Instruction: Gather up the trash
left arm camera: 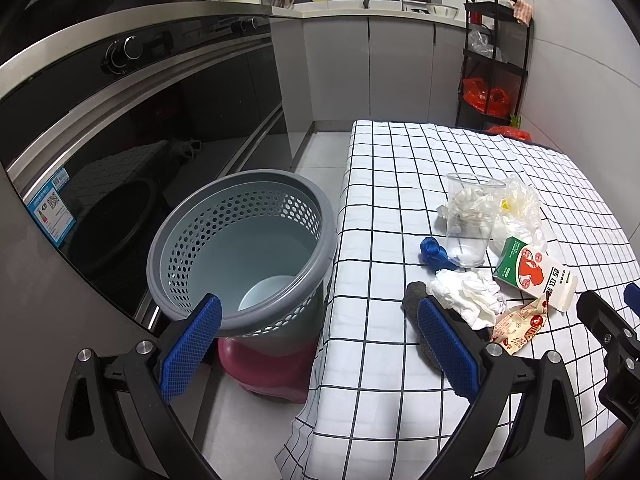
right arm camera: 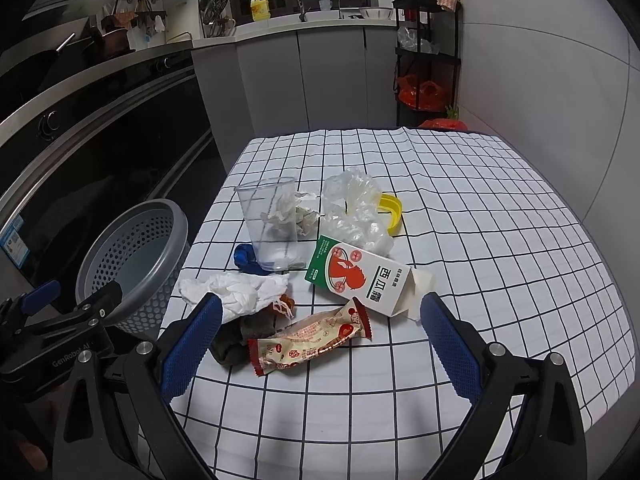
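Trash lies in a heap on the checked tablecloth (right arm camera: 480,240): a clear plastic cup (right arm camera: 272,224), crumpled tissue (right arm camera: 236,292), a green and white carton (right arm camera: 360,276), a snack wrapper (right arm camera: 308,336), a thin plastic bag (right arm camera: 356,208), a yellow lid (right arm camera: 390,208), a blue scrap (right arm camera: 246,258) and a dark cloth (right arm camera: 240,336). My right gripper (right arm camera: 320,308) is open, and the wrapper lies on the table between its fingers. Left of the table stands a grey perforated bin (left arm camera: 240,248) with something white (left arm camera: 266,292) at its bottom. My left gripper (left arm camera: 319,302) is open and empty by the bin's rim.
A dark oven front (left arm camera: 120,140) lines the left side, close behind the bin. The bin rests on a red stool (left arm camera: 272,368). A black shelf rack (right arm camera: 428,52) with red bags stands beyond the table's far edge. Grey cabinets (right arm camera: 300,80) fill the back.
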A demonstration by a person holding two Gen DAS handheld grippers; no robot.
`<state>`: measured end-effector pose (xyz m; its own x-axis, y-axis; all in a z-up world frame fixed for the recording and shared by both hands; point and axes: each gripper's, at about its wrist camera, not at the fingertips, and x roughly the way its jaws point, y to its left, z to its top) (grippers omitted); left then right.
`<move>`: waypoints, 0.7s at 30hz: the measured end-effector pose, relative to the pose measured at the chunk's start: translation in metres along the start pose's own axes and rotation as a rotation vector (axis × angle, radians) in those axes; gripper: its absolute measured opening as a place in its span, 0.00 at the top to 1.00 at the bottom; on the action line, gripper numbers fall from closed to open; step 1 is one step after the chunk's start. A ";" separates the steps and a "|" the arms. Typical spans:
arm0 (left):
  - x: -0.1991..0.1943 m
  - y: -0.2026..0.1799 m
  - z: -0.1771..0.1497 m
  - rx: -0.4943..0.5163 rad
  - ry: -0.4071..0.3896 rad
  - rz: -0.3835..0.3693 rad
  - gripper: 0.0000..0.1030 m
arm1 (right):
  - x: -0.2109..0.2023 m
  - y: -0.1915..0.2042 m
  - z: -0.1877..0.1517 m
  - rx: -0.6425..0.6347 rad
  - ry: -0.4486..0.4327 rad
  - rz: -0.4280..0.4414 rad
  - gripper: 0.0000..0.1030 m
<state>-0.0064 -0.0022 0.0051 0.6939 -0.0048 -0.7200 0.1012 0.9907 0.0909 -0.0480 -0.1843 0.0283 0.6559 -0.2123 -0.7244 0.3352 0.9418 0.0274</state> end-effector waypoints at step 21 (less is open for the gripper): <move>-0.002 -0.002 -0.001 0.000 -0.002 -0.001 0.06 | -0.002 0.000 -0.001 0.001 -0.002 -0.005 0.08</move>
<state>-0.0089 -0.0041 0.0059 0.6950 -0.0057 -0.7190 0.1020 0.9906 0.0908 -0.0500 -0.1831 0.0293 0.6558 -0.2172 -0.7230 0.3391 0.9404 0.0250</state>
